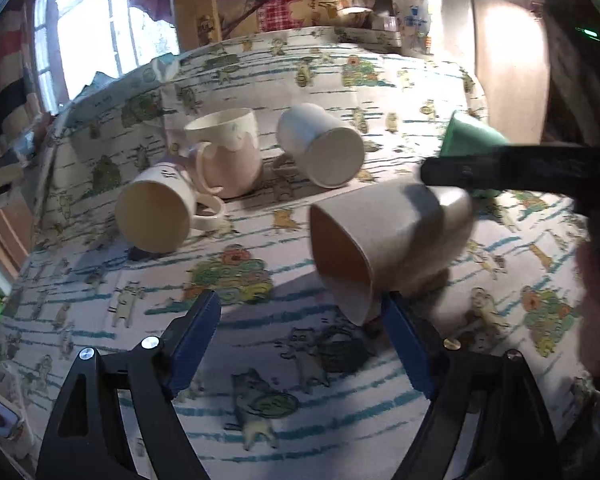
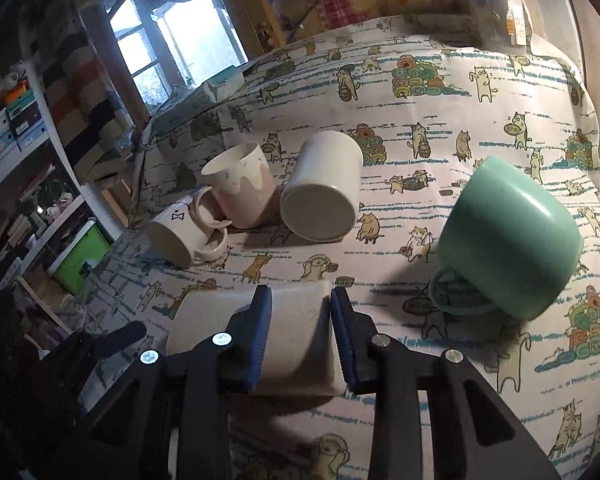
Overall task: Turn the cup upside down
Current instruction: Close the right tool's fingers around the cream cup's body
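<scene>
A beige cup [image 1: 388, 236] lies tilted on its side on the cat-print cloth [image 1: 260, 344], mouth toward my left gripper. It also shows in the right wrist view [image 2: 296, 336]. My right gripper [image 2: 300, 320] is shut on the beige cup, its blue pads [image 2: 260, 332] pressing its sides. In the left wrist view a right finger [image 1: 520, 174] crosses above the cup. My left gripper [image 1: 300, 332] is open and empty, just in front of the cup's mouth, its right pad close to the rim.
A green mug [image 2: 512, 248] lies tipped at the right. A white cup [image 2: 324, 192] lies on its side; a pink-and-cream mug [image 2: 244, 188] stands upright; a white mug [image 2: 180, 232] lies on its side. A plastic cup [image 1: 418, 16] stands at the back.
</scene>
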`<state>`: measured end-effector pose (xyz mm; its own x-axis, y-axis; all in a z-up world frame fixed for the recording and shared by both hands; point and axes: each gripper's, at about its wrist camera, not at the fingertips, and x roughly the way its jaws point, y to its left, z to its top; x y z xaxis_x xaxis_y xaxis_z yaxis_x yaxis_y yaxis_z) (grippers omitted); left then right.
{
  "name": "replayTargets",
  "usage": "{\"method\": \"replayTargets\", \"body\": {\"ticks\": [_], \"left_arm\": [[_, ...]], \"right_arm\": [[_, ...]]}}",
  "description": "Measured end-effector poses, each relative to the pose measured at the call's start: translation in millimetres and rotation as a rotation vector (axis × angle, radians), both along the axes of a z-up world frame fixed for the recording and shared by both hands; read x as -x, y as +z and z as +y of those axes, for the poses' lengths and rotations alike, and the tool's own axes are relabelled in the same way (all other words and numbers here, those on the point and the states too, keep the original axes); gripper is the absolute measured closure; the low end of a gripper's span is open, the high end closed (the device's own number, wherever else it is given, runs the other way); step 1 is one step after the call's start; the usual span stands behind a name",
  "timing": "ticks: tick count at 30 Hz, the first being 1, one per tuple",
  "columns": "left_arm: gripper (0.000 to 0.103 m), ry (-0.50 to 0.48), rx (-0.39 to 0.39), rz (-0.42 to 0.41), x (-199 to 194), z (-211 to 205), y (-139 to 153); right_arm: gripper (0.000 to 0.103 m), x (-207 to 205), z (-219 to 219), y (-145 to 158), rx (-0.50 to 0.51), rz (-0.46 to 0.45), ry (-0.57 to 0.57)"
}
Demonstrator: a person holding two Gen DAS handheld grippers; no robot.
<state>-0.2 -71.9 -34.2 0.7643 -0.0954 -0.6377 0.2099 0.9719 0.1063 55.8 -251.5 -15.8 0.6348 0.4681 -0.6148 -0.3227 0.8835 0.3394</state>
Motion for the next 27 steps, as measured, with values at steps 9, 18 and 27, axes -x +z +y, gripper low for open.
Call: {"method": "replayTargets", "body": {"ticks": [9,18,27], "left_arm": [[0.032,0.068,0.025,0.015,-24,23,4],[0.049,0.092,0.075,0.031,-47,39,20],[0.075,-0.037,0.147,0.126,-25,24,10]], "right_arm": [[0.07,29,10,-6,0.02,0.012,0.104],[0.069,35,22,-20,0.06,0.038,0.175],[0.057,21,-18,7,0.016,-0.062,-0.041]]}}
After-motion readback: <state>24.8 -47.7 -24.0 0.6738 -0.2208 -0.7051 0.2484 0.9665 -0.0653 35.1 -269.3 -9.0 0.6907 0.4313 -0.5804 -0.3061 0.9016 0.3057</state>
